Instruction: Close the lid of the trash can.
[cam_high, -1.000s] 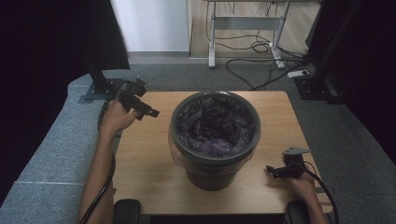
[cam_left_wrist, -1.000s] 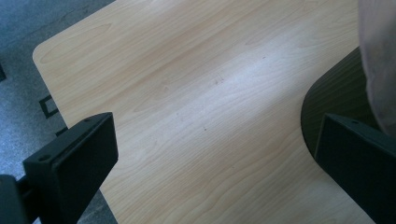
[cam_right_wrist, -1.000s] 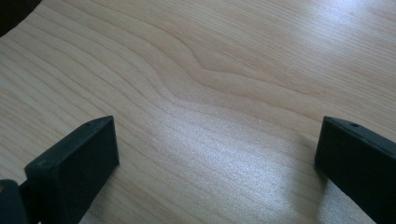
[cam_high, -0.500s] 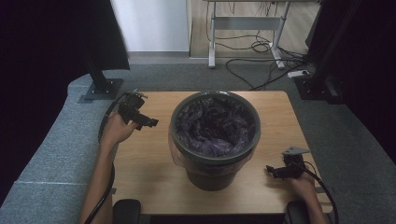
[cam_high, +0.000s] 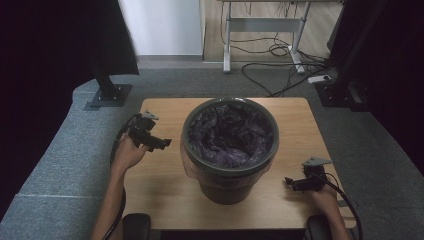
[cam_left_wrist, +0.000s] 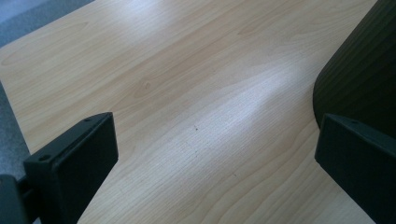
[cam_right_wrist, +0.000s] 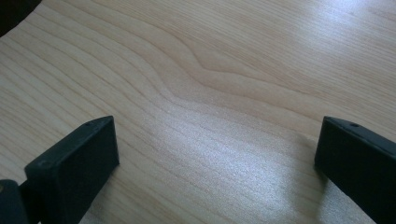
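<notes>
Holding nothing, the left gripper (cam_high: 161, 143) has its jaws spread wide over bare wood, as the left gripper view shows: pale grain runs between the two black pads, and the ribbed dark wall of the bin (cam_left_wrist: 362, 70) rises just beyond the right-hand pad. In the high view this gripper hangs just beside the bin's left flank, near its rim (cam_high: 186, 131), without touching it. The right gripper (cam_high: 291, 183) is likewise spread and empty; its own view shows only wood grain between the pads, and it sits low on the table (cam_high: 165, 195) near the front right corner, a little apart from the bin's base.

The bin (cam_high: 227, 185) stands upright at the middle of the table. A purple bin liner (cam_high: 227, 135) is bunched loosely inside it, and a paler, clear-looking film hangs down over the outside of the rim (cam_high: 192, 167) on the near side. Whether the liner's edge is properly folded over the rim all the way round cannot be told from here.

Judging from this, the work on the bag is either barely begun or between grips: nothing is pinched, the liner is crumpled instead of smoothed, and both grippers stand off the bin. What seems left is for the left gripper to close on the liner edge at the rim, with the right coming up to help.
</notes>
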